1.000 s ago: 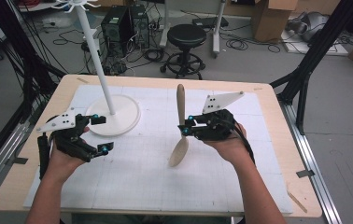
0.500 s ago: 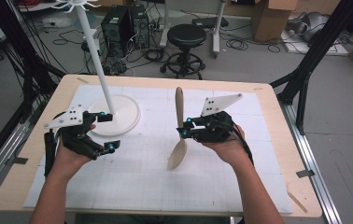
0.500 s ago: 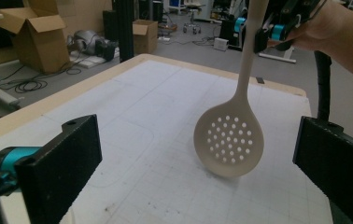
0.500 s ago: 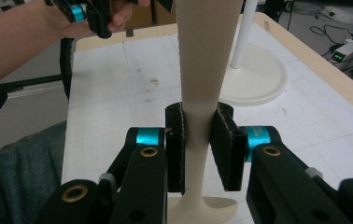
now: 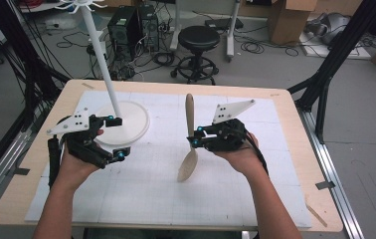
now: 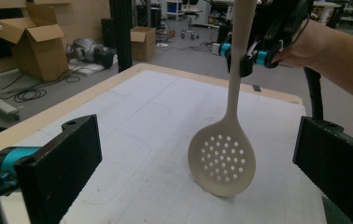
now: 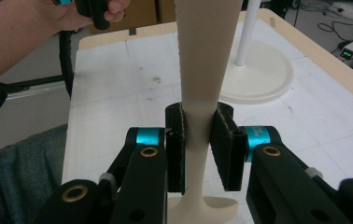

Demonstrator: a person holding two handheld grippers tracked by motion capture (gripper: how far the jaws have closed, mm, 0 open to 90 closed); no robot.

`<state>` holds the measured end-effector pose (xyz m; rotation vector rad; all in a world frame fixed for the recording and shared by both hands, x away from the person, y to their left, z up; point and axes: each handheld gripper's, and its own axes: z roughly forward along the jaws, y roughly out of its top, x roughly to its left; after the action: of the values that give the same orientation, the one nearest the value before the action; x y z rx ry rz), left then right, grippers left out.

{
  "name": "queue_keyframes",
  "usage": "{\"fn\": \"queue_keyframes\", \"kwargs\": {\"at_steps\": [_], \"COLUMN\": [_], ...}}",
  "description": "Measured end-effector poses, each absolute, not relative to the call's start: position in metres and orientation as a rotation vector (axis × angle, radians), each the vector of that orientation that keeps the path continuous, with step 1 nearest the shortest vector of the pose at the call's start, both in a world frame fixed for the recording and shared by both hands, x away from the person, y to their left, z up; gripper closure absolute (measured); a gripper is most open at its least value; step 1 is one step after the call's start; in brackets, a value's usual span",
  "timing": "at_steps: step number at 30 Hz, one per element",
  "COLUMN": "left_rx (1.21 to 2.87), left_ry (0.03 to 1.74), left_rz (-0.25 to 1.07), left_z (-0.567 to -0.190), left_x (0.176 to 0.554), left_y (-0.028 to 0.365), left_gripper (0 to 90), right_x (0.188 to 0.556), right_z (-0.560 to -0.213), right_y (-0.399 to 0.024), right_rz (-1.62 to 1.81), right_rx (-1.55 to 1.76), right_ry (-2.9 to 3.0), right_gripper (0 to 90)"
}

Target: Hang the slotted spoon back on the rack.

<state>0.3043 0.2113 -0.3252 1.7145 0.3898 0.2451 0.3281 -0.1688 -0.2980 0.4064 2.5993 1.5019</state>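
A beige slotted spoon stands nearly upright over the white mat, bowl down and handle up. My right gripper is shut on its handle, and the two black pads press the narrow neck from both sides. The left gripper is open beside the round base of a white stand, with nothing between its jaws. In the left gripper view the spoon hangs ahead, between the two wide-apart pads.
The white stand's pole rises from the base at the mat's left rear. The wooden table edge rims the mat. Beyond the table are a black stool, computer towers and cardboard boxes.
The left hand has lifted and moved toward the stand's base, its gripper still open. The right hand and the spoon have kept still.
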Motion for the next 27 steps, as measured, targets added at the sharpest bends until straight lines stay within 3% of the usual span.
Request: {"fn": "queue_keyframes", "kwargs": {"at_steps": [14, 24, 27], "left_rx": [1.755, 1.69, 1.661], "left_ry": [0.328, 0.249, 0.226], "left_rz": [0.222, 0.158, 0.131], "left_z": [-0.302, -0.286, -0.284], "left_x": [0.313, 0.316, 0.318], "left_y": [0.196, 0.176, 0.173], "left_gripper": [1.7, 1.7, 7.4], "right_x": [0.327, 0.327, 0.327], "right_z": [-0.297, -0.296, -0.295], "right_y": [-0.162, -0.146, -0.143], "right_rz": [1.509, 1.529, 1.532], "right_rx": [0.356, 0.305, 0.292], "right_ry": [2.608, 2.624, 2.635], "right_gripper": [76.6, 76.6, 76.6]}}
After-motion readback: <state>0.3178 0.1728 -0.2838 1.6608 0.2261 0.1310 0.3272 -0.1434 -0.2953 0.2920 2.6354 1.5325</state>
